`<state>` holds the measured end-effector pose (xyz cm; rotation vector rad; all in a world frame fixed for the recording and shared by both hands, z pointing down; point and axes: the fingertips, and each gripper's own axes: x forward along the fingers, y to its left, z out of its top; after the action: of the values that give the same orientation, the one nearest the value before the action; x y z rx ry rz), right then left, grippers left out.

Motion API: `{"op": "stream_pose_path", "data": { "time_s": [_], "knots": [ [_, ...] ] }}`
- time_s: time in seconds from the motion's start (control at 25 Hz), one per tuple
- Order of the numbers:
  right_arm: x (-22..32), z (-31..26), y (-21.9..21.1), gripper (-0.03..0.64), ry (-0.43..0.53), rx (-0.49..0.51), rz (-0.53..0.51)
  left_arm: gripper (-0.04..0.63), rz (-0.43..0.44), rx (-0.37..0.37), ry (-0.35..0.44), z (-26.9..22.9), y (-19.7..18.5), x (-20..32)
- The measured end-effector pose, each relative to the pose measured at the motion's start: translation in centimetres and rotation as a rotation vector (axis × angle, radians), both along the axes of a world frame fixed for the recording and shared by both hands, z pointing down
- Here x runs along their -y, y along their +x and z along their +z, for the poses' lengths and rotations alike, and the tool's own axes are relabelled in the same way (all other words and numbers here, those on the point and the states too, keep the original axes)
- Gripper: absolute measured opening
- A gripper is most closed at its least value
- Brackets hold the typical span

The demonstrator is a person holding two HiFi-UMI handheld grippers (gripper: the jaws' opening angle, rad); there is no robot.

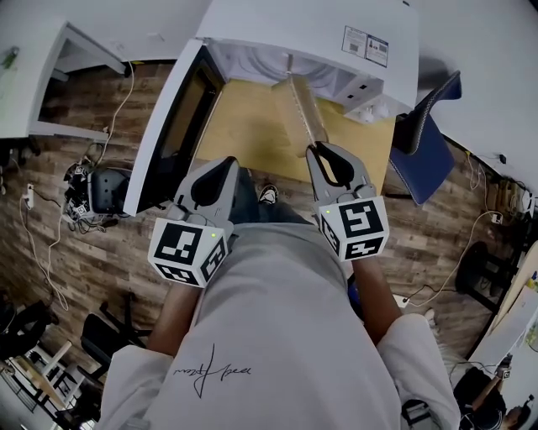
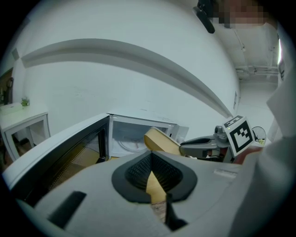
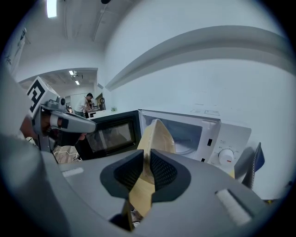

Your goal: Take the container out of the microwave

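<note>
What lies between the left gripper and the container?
Only bare yellow tabletop, as the head view shows. The left gripper hangs apart from the container, which the right gripper grips.

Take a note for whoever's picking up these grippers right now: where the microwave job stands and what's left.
Left gripper: shut, nothing in it, hovering beside the open door.
Right gripper: shut on the near edge of the tan container.
Container: tilted, off the wooden table, just in front of the microwave cavity, far end close to the opening.
Done: door open, container gripped and lifted.
Left: draw it fully clear, probably set it on the table.
</note>
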<state>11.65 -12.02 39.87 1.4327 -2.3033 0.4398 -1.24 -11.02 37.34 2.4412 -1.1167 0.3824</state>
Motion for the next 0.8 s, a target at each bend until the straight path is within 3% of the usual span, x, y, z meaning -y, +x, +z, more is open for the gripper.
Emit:
{"op": "stream_pose_path", "data": {
  "time_s": [0.32,0.56,0.8],
  "knots": [
    [-0.1,-2.1,1.6,0.058,0.051,0.093,0.020,-0.008,-0.001,-0.010,0.039,-1.3,0.5,0.3],
    [-0.5,-1.9,2.1,0.057,0.023,0.164,-0.011,-0.009,-0.002,0.002,0.018,-0.5,1.1,-0.2],
    [-0.8,-2.2,2.3,0.057,0.037,0.117,-0.053,-0.009,-0.049,0.004,-0.012,0.2,0.5,0.0]
  ]
}}
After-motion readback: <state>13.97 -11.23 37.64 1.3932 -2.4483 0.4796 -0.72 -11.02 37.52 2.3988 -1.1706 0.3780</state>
